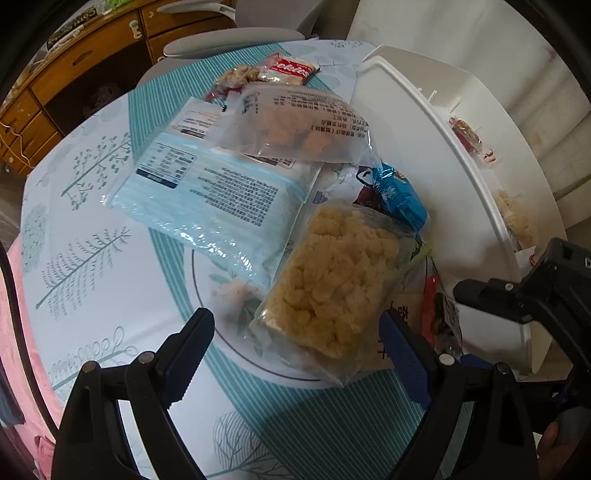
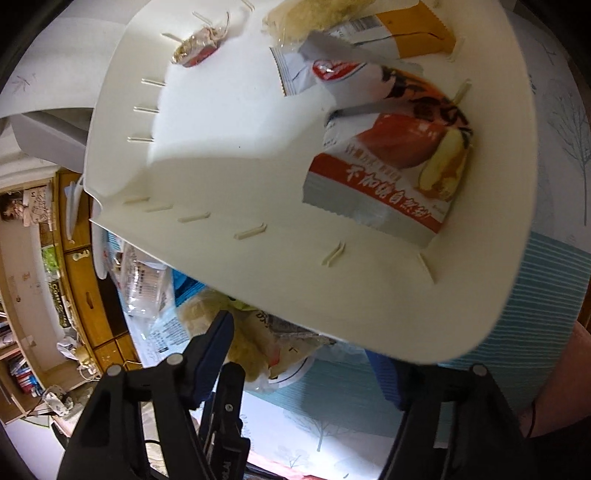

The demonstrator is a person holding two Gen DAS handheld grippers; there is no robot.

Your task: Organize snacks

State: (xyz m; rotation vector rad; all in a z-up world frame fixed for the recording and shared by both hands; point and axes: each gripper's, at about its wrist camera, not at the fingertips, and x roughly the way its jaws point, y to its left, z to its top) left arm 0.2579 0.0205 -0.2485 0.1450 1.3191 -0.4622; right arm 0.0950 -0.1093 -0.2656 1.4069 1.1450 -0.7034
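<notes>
In the left wrist view my left gripper (image 1: 295, 332) is open, its jaws on either side of the near end of a clear pack of yellow puffed rice (image 1: 332, 280) lying on the table. Behind it lie a light blue pack (image 1: 207, 192), a clear bag of golden pieces (image 1: 295, 125), a blue foil pack (image 1: 399, 192) and small cookie packs (image 1: 291, 68). A white bin (image 1: 465, 155) stands at the right. In the right wrist view my right gripper (image 2: 306, 350) is open at the bin's near rim (image 2: 332, 295). Inside lie a red-and-white pack (image 2: 388, 162), an orange pack (image 2: 417, 33) and a small nut bar (image 2: 199, 48).
The table wears a white and teal tree-print cloth (image 1: 92, 258). A grey chair (image 1: 236, 37) and wooden drawers (image 1: 74, 74) stand beyond the far edge. My right gripper's body (image 1: 535, 295) shows at the bin's near corner in the left wrist view.
</notes>
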